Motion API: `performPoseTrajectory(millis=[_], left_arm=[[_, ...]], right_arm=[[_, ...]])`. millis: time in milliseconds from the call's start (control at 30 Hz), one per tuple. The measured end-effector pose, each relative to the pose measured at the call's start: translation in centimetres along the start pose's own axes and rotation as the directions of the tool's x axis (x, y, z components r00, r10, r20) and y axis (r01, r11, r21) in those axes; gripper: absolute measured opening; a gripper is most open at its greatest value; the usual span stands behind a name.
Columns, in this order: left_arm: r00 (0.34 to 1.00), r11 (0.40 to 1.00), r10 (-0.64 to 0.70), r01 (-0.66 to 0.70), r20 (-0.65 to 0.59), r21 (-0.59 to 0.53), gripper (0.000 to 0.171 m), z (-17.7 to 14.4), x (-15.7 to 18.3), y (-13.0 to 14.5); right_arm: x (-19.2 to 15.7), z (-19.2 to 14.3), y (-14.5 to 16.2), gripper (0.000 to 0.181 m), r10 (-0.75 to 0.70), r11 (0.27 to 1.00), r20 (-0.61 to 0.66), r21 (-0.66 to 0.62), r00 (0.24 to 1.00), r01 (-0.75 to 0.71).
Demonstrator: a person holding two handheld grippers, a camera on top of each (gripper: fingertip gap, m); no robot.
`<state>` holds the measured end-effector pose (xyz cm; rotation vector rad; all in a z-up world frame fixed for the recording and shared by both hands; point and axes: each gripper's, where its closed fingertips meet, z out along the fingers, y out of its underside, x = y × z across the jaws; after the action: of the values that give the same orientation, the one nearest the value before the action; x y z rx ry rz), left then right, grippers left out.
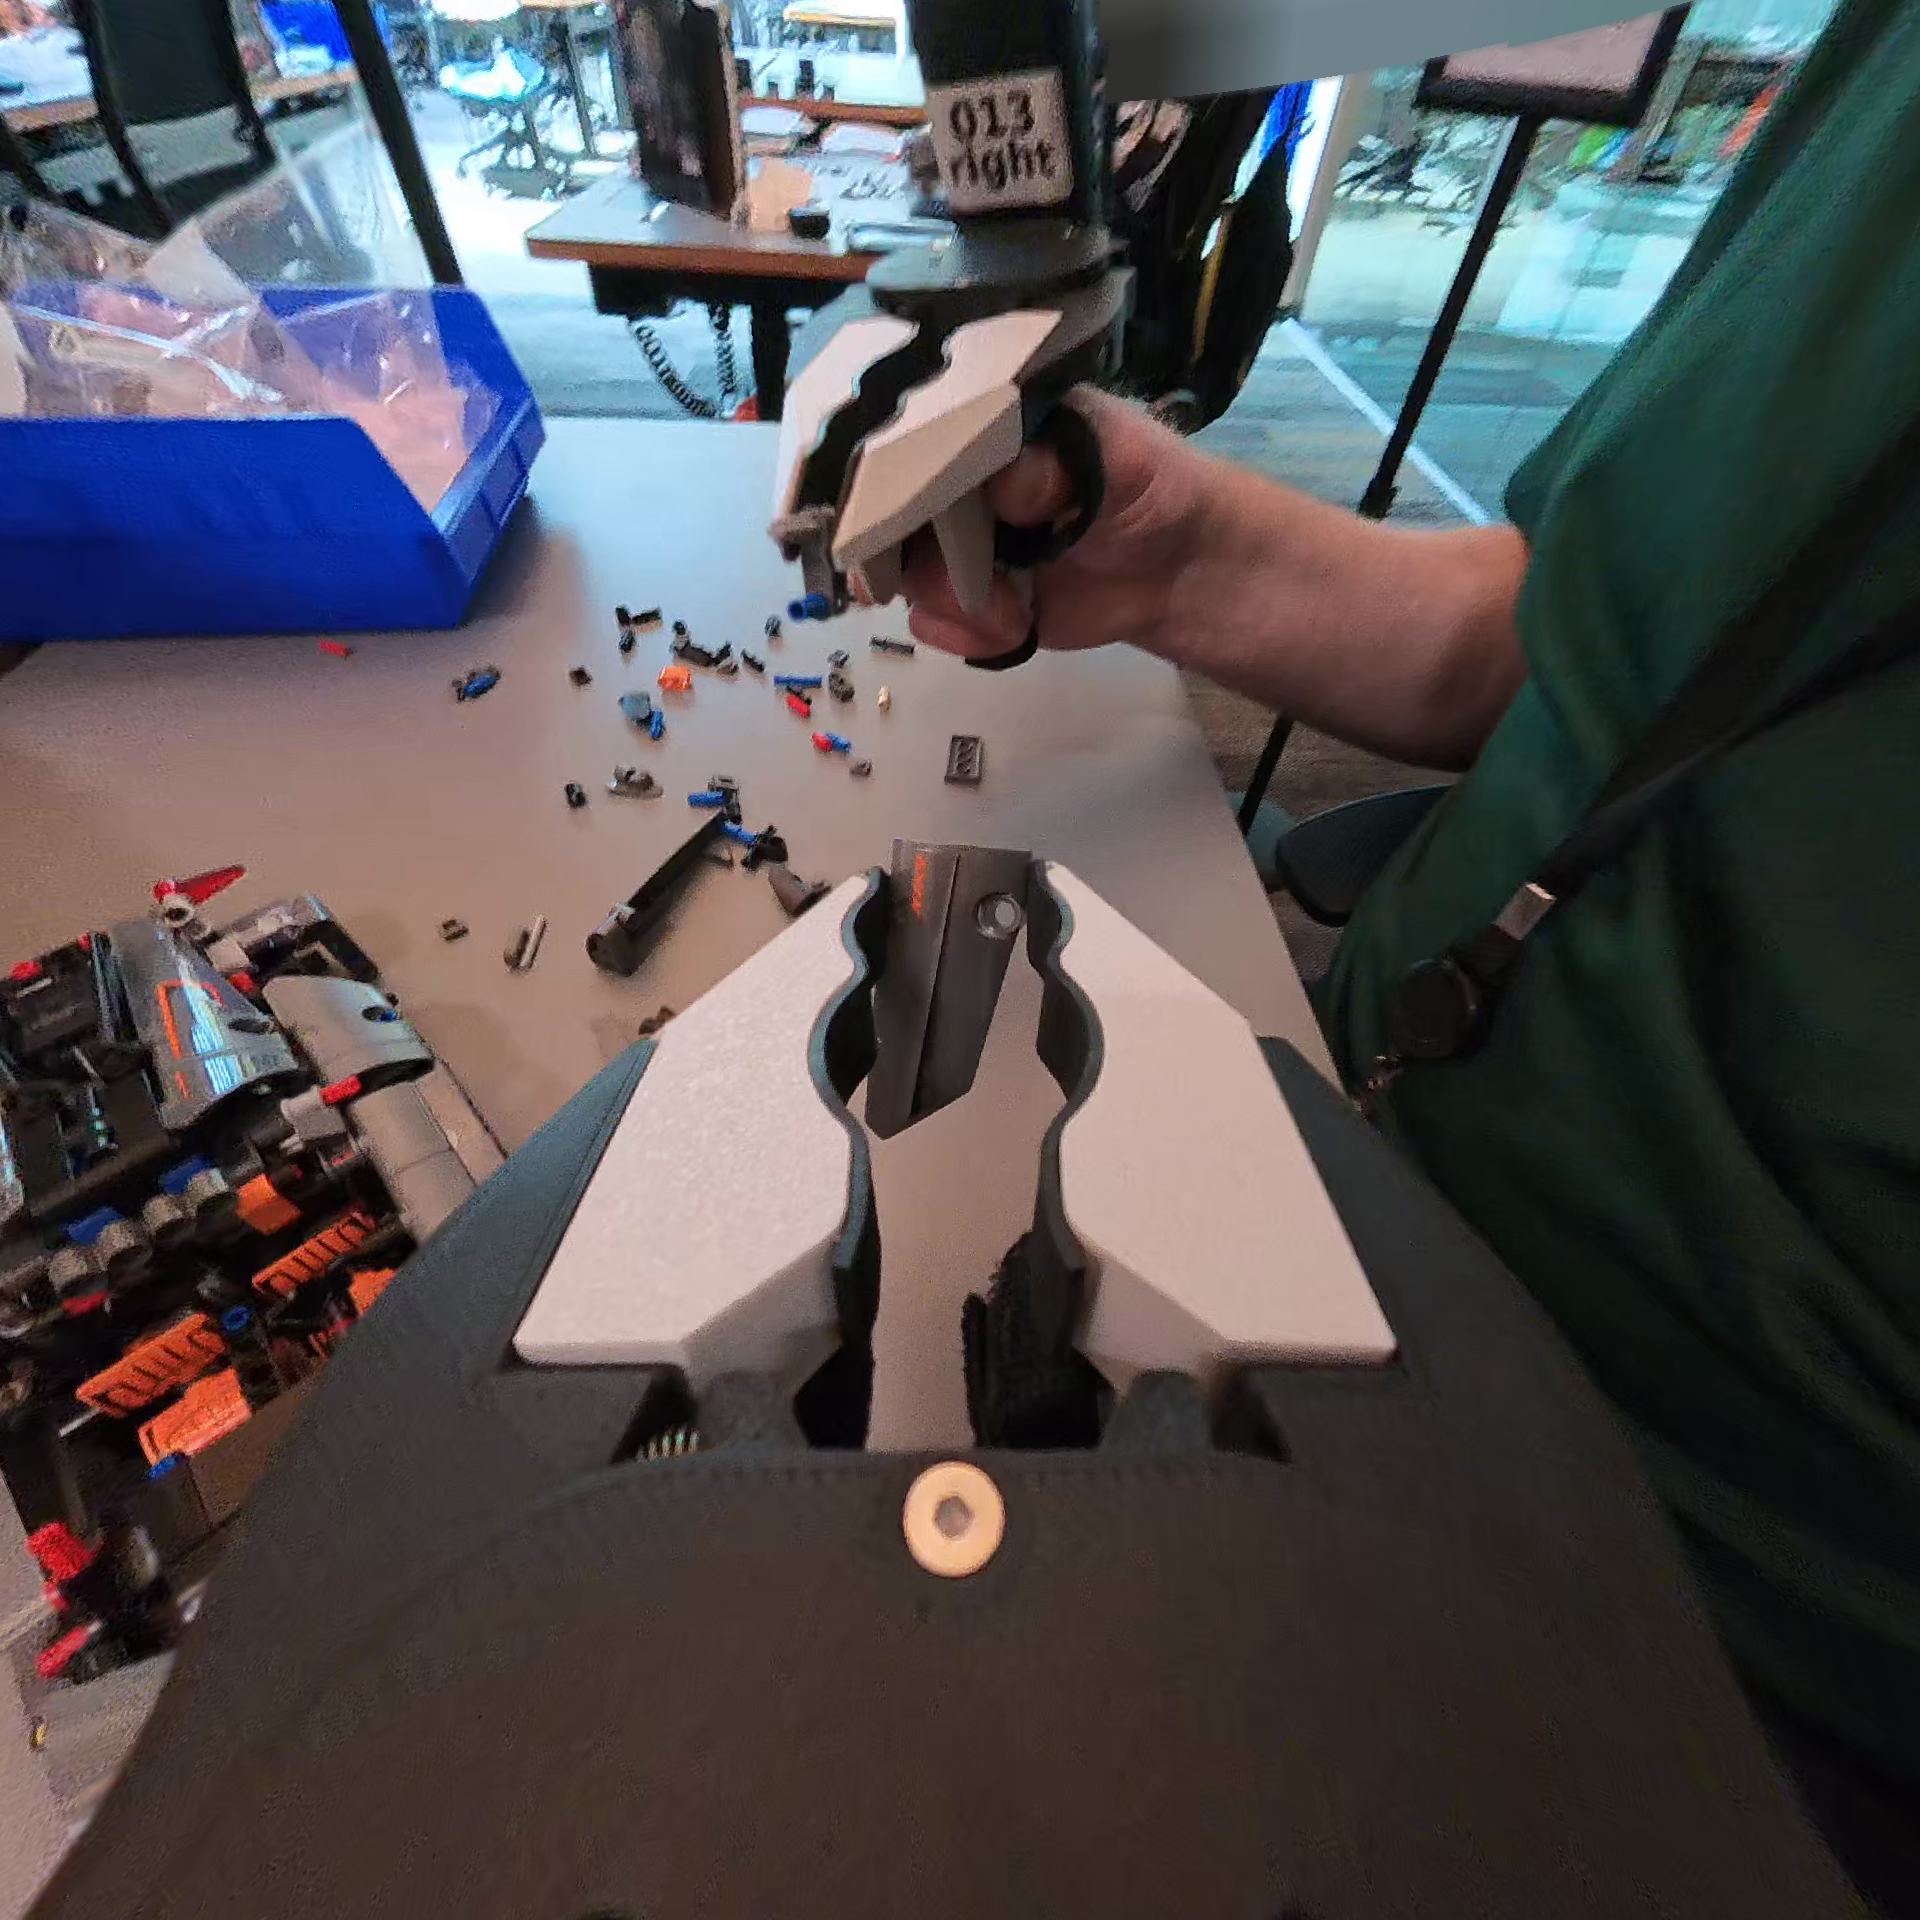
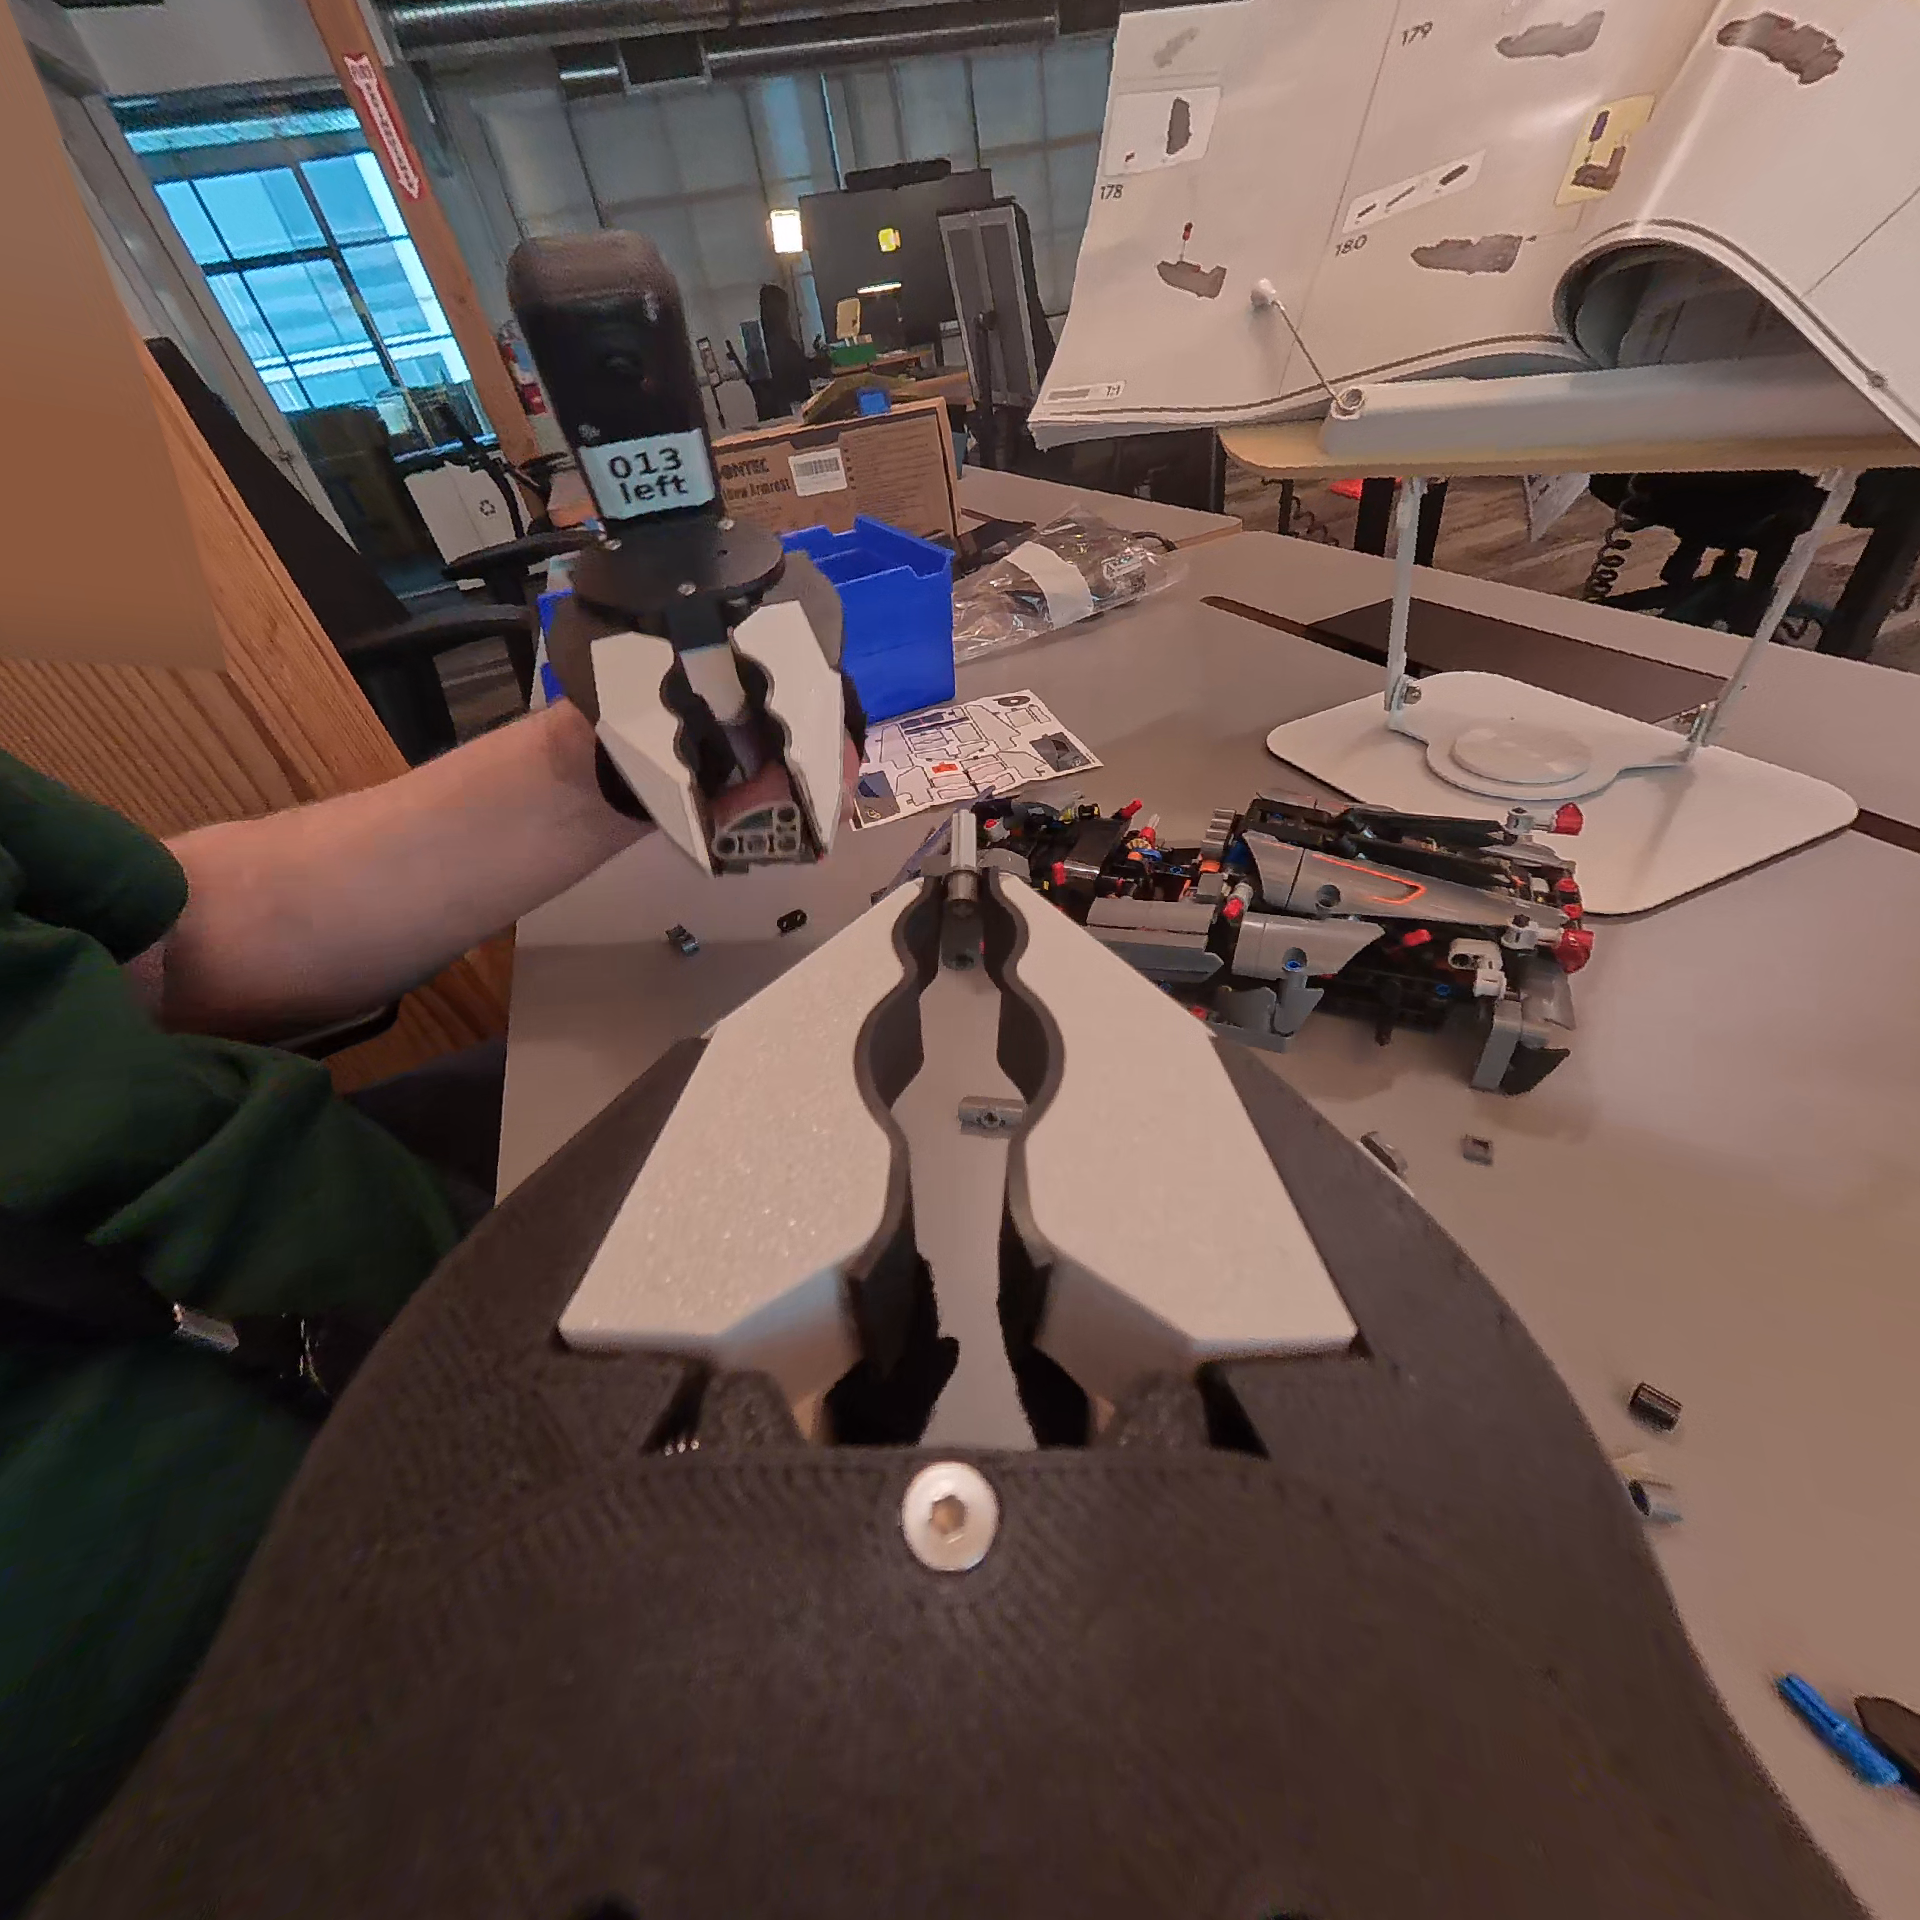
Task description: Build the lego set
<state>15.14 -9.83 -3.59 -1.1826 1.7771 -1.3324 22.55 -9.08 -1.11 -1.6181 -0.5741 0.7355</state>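
My left gripper (image 1: 956,894) is shut on a grey lego panel (image 1: 940,997) with an orange mark, held above the table; it also shows in the right wrist view (image 2: 753,831). My right gripper (image 2: 961,883) is shut on a small grey pin piece (image 2: 958,904) with a blue end, seen in the left wrist view (image 1: 831,597) above the loose parts. The part-built lego car (image 2: 1351,914), grey, black and orange, lies on the table; it also shows at the left in the left wrist view (image 1: 197,1143).
Loose small lego parts (image 1: 727,707) are scattered on the grey table. A blue bin (image 1: 249,499) with plastic bags stands at the back left. An open instruction book on a stand (image 2: 1507,239) and a sticker sheet (image 2: 977,753) stand behind the car. A person in green sits close by. About 9 centimetres separates my left fingertips from my right. The part-built lego car (image 2: 1351,914) is about 20 centimetres from both grippers' fingertips. Seen from the left wrist view (image 1: 262,1011) as well.
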Motion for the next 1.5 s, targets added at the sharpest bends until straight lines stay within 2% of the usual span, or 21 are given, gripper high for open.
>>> performPoseTrajectory(millis=[100,367,433,533,633,700,833,1033,1300,1400,1500], left_arm=[[1.000,0.999,0.010,-0.009,-0.029,0.044,0.024,-1.1,-0.3,-1.0],[0.999,0.993,0.027,-0.029,0.019,0.111,0.024,-1.9,-1.2,-2.5],[0.998,0.999,0.022,-0.025,0.057,0.045,0.024,-1.4,-1.3,-1.8],[0.991,0.986,0.039,-0.016,0.132,-0.165,0.024,0.2,-1.2,1.3],[0.982,0.930,0.054,0.017,0.183,-0.366,0.024,1.9,-0.6,5.4],[0.982,0.893,0.053,0.035,0.182,-0.448,0.024,2.9,0.2,7.6],[0.982,0.858,0.054,0.047,0.180,-0.511,0.024,4.4,0.9,9.9],[0.978,0.808,0.095,0.034,0.187,-0.588,0.025,4.8,0.5,11.7],[0.981,0.805,0.047,0.076,0.190,-0.589,0.033,4.2,0.4,11.4],[0.987,0.766,0.008,0.097,0.161,-0.636,0.028,3.8,0.4,12.1],[0.990,0.757,-0.002,0.093,0.141,-0.647,0.024,3.9,0.2,12.1]], right_arm=[[-0.4,0.1,-0.1,0.005,-0.009,1.000,0.009,-0.002,1.000,0.009],[-0.8,0.3,-0.1,0.006,-0.016,1.000,0.022,-0.005,1.000,0.016],[-0.8,0.3,-0.1,0.005,-0.021,1.000,0.017,-0.010,1.000,0.021],[-0.5,0.0,0.2,0.005,-0.015,1.000,0.011,-0.012,1.000,0.015],[-0.3,-0.2,0.5,0.005,-0.001,1.000,0.006,-0.006,1.000,0.002],[-0.3,-0.3,0.7,0.005,0.005,1.000,0.007,-0.004,1.000,-0.005],[-0.6,-0.1,1.0,0.005,0.004,1.000,0.019,-0.010,1.000,-0.004],[-0.8,-0.7,0.9,0.005,-0.004,1.000,0.015,-0.001,1.000,0.004],[-0.9,-1.7,1.2,0.005,0.001,1.000,0.006,0.015,1.000,-0.001],[-0.9,-1.8,1.4,0.005,0.012,1.000,0.009,0.018,1.000,-0.012],[-0.8,-1.9,1.5,0.005,0.008,1.000,0.008,0.016,1.000,-0.008]])
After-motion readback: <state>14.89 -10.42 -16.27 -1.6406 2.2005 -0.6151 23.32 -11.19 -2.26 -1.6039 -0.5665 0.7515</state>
